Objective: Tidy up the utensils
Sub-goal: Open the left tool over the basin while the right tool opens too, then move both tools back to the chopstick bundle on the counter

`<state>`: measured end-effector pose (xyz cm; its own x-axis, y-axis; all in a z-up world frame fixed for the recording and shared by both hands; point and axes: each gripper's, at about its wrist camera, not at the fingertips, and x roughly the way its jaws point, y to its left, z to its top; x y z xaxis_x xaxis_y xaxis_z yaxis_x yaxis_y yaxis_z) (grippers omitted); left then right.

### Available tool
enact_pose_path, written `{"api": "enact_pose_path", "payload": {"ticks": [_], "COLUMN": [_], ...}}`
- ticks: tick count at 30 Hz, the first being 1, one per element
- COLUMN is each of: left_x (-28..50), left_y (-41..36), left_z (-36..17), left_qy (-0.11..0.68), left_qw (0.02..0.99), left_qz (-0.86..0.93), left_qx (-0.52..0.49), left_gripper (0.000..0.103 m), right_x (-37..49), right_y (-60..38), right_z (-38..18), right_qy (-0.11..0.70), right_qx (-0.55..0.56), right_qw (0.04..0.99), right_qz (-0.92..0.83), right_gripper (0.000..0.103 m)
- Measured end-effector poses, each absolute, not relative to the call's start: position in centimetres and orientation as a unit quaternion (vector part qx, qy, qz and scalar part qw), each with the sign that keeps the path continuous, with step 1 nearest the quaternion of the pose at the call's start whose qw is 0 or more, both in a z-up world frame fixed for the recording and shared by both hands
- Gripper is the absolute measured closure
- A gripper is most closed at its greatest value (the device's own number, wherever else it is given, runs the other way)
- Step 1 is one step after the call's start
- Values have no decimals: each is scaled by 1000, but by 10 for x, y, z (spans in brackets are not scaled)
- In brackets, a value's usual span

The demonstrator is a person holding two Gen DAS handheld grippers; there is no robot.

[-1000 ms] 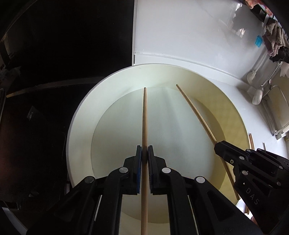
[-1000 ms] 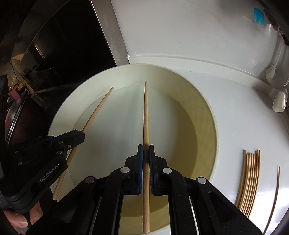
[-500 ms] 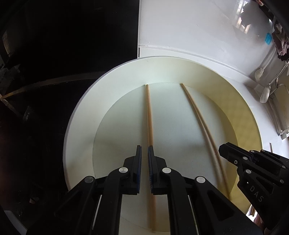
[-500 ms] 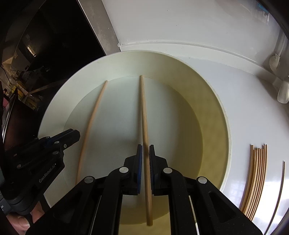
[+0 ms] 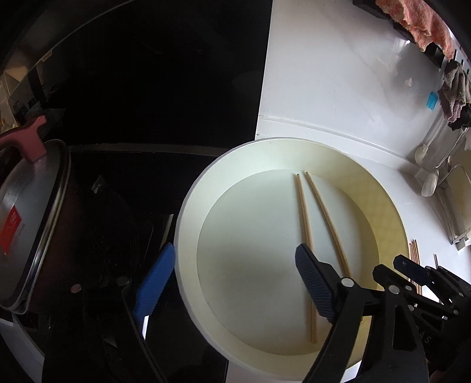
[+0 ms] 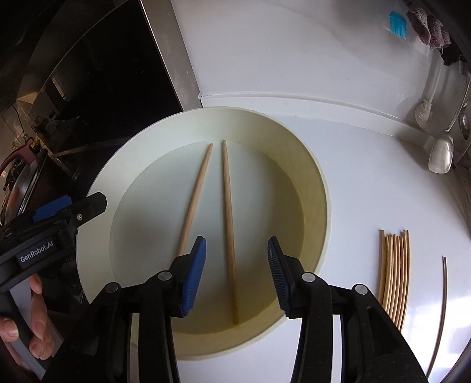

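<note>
Right wrist | right gripper (image 6: pixel 235 259) now spread | chopsticks (image 6: pixel 228 212) released in bowl (image 6: pixel 318 188)

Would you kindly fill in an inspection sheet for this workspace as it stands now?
Surface: white counter, dark hob area at its left.
Job's things: two wooden chopsticks lying in the cream bowl, apart, tips converging; chopstick bundle on the counter to the right.
Clutter: lidded pot; spoon; cloths.
Grippers: left gripper open, empty; right gripper open, straddling one chopstick without touching.
Cables: nothing seen.
Surroundings: white wall, blue sticker.
</note>
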<state>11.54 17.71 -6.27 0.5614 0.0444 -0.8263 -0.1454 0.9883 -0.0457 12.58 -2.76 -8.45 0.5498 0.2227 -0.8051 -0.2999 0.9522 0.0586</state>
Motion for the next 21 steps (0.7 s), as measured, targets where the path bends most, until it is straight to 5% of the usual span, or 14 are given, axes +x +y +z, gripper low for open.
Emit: {"api": "enact_pose_path", "payload": {"ticks": [8, 21], "left_x": [78, 39], "left_y": [165, 85], "left_z": [-47, -31], "left_qy": [455, 433], "left_qw": [887, 899], "left_qz": [47, 5], "left_qx": [-63, -60], "left_gripper": [12, 11], "right_x": [80, 28], "right_y": [-43, -141], "right_z": [-75, -69], "right_qy": [438, 437], "right_qx": [-61, -47], "right_qw": [884, 893], "right_qz": [151, 93], "right_gripper": [39, 37]}}
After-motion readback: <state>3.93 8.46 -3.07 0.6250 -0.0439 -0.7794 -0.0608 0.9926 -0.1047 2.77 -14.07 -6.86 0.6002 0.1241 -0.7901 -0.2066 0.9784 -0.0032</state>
